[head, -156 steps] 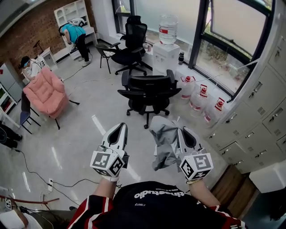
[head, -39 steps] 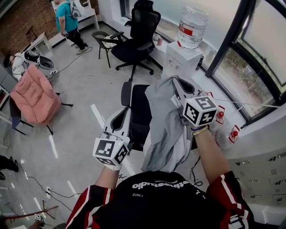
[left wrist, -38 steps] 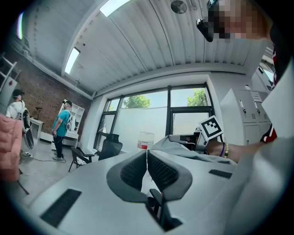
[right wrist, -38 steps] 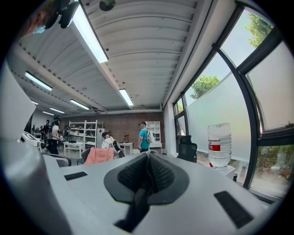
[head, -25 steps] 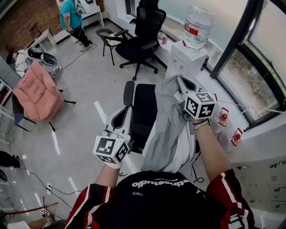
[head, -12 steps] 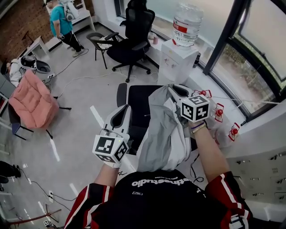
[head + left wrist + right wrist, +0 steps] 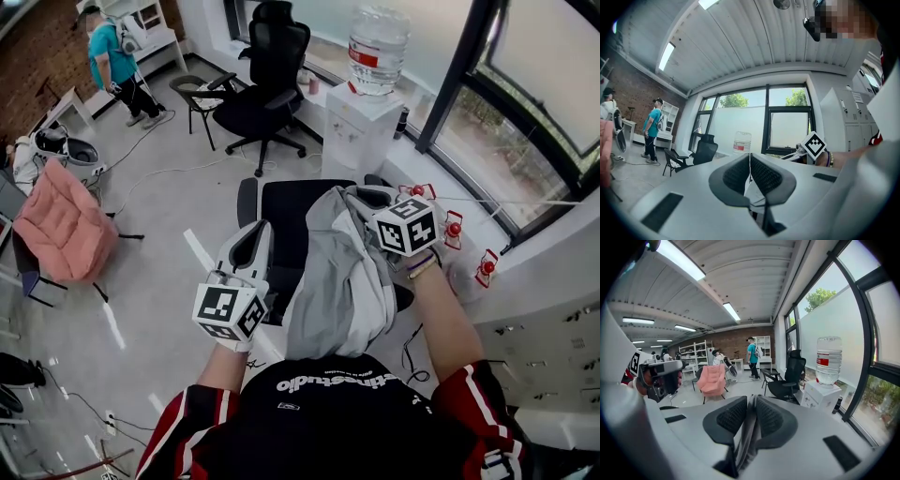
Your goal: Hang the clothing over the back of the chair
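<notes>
Above the black chair (image 7: 281, 220), my right tool (image 7: 366, 199) is clamped on the grey clothing (image 7: 342, 277), which hangs lengthwise over the chair's right side. My left tool (image 7: 251, 236), jaws together and empty, sits just left of the cloth.

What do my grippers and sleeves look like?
The left gripper and right gripper are pale grey shells with black ribbed fingers, each with a white cube of black square markers. Sleeves are red and black with white stripes; a bracelet circles the right wrist.
</notes>
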Tool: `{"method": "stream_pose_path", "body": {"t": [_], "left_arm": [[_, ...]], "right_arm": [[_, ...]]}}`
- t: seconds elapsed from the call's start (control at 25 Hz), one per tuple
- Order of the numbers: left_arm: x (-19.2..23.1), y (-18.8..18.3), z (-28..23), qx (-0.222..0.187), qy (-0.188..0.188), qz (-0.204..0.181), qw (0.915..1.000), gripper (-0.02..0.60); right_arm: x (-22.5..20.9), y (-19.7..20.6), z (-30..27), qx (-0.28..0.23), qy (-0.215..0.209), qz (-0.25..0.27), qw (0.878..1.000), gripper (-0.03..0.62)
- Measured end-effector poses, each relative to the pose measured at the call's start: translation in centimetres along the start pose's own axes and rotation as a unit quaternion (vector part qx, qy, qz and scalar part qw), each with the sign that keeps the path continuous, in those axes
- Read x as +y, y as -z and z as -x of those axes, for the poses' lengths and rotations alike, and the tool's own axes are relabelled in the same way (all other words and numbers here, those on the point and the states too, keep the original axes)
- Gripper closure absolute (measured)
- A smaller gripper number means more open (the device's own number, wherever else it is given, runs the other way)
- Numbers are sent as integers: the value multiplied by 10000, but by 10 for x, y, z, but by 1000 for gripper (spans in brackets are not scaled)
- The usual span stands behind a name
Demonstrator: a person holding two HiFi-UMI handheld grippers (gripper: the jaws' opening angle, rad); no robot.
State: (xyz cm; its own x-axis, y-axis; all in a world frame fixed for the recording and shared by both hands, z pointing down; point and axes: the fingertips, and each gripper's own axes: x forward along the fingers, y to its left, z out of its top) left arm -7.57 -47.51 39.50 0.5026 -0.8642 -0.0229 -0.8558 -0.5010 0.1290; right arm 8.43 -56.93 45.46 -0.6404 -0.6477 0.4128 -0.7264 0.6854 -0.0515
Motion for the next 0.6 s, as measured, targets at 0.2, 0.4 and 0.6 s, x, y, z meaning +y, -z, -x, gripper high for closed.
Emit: {"method": "stream_pose_path", "body": {"t": [0.2,0.4,0.6], "left_arm": [[-4,-3,2,-1,94,18,10000,555],[-13,0,3,6,182,18,9998,555],[-19,-4,8,-13,212,-36,9998,555]], "right_arm": [[9,18,8,607,-214,35,9979,516],[15,37,17,959,-228,80,9951,516],[20,44,29,996,-159,22,9949,514]]}}
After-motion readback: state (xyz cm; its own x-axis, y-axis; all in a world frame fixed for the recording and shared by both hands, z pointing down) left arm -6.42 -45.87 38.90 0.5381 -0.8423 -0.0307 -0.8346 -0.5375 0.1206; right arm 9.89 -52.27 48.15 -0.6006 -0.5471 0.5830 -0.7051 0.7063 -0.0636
